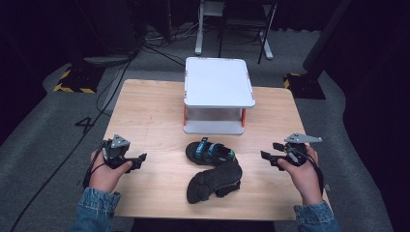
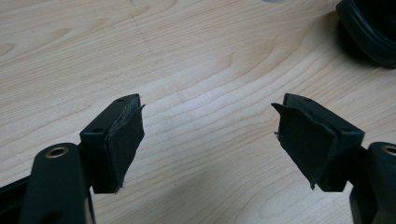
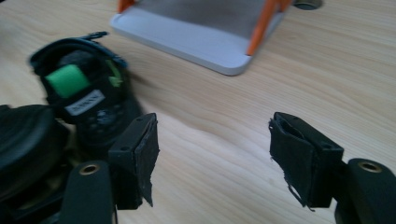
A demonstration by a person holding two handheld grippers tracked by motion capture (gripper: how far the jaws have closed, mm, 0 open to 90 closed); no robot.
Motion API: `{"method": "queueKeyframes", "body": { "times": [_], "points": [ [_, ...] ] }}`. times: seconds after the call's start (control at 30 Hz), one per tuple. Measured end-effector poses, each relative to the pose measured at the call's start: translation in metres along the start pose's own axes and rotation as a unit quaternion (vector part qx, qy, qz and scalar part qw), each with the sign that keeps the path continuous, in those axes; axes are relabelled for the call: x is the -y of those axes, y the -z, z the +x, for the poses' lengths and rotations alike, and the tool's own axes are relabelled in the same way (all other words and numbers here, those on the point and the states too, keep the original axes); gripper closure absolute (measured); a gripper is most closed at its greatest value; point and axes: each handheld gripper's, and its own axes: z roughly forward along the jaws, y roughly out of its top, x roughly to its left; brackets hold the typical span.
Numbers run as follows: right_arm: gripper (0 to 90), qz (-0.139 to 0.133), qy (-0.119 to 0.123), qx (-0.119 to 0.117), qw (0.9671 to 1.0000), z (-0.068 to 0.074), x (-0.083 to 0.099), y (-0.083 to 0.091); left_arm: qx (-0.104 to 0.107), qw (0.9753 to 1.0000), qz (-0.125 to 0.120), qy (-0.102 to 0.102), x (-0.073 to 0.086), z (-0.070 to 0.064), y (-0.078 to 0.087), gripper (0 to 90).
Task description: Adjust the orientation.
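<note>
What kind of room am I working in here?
Likely a recording studio or lab: a light wooden table on grey carpet, black-and-yellow hazard-striped stand bases, cables across the floor, dark surroundings.

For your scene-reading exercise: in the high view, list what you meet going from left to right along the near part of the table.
Left tool → sandals → right tool.

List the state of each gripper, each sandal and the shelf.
Left gripper: open, empty, over bare table.
Right gripper: open, empty, beside the sandals.
Strapped sandal: upright, straps up, in front of the shelf.
Overturned sandal: sole up, leaning on the strapped sandal.
White shelf: standing upright, top bare.
</note>
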Motion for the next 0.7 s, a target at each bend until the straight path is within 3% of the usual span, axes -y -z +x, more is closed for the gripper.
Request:
{"method": "queueKeyframes", "body": {
  "times": [0.13,0.27,0.53,0.7],
  "points": [
    [33.4,-0.001,0.009,-0.045,0.999,0.018,-0.005,-0.003,0.003,1.0,0.003,-0.003,0.0,0.0,0.0,23.1],
    [33.1,0.001,0.028,-0.072,0.997,0.038,-0.01,-0.004,0.007,1.0,0.006,-0.004,0.001,-0.001,-0.002,23.3],
    [31.7,0.009,0.056,-0.123,0.9908,0.072,-0.013,-0.01,0.01,0.9998,0.009,-0.011,0.001,-0.003,-0.003,23.4],
    [29.0,0.01,0.072,-0.161,0.9843,0.092,-0.014,-0.015,0.011,0.9997,0.014,-0.016,0.002,-0.003,-0.005,23.5]
  ]
}}
